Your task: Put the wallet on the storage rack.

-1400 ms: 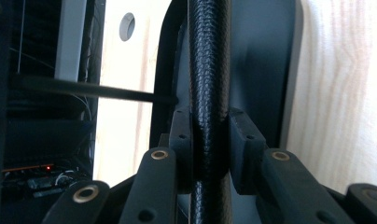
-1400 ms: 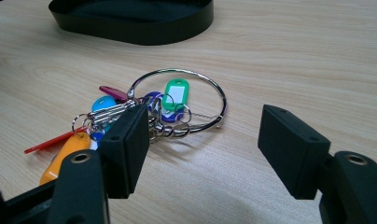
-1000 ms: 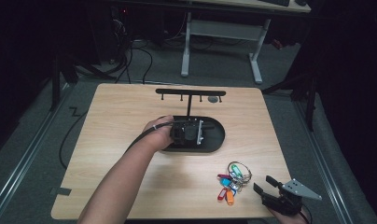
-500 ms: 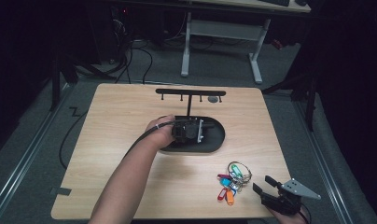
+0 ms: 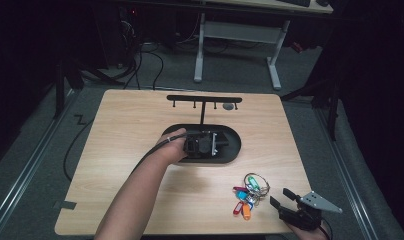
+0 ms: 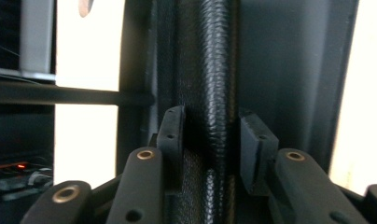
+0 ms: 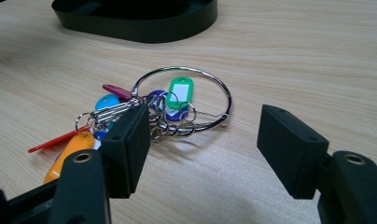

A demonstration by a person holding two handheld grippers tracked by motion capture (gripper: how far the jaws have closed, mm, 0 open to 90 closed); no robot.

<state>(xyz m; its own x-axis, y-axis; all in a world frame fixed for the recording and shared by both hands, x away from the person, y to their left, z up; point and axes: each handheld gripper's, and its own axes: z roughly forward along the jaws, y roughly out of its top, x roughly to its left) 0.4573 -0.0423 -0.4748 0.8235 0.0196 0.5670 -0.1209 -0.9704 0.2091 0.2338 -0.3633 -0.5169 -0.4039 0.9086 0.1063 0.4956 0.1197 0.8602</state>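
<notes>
A black stand has an oval base (image 5: pixel 231 153), an upright post (image 6: pixel 217 70) and a crossbar (image 5: pixel 204 99) with small hooks. My left gripper (image 5: pixel 206 145) is low over the base, its jaws on either side of the textured post. The jaws have just been opening, and the pads (image 6: pixel 254 140) stand a little off the post, so my left gripper (image 6: pixel 211 126) is open. A metal key ring with coloured tags (image 5: pixel 250 192) lies near the table's front right. My right gripper (image 5: pixel 281 196) is open just behind it. In the right gripper view the key ring (image 7: pixel 177 102) lies ahead of that gripper (image 7: pixel 205 135).
A small grey round piece (image 5: pixel 229 106) hangs on the crossbar's right part. The wooden table (image 5: pixel 130 130) ends close in front of my right gripper. Cables and a desk frame (image 5: pixel 235 35) are on the dark floor beyond.
The left gripper has shifted slightly over the stand's base. The right gripper and the key ring have stayed where they were.
</notes>
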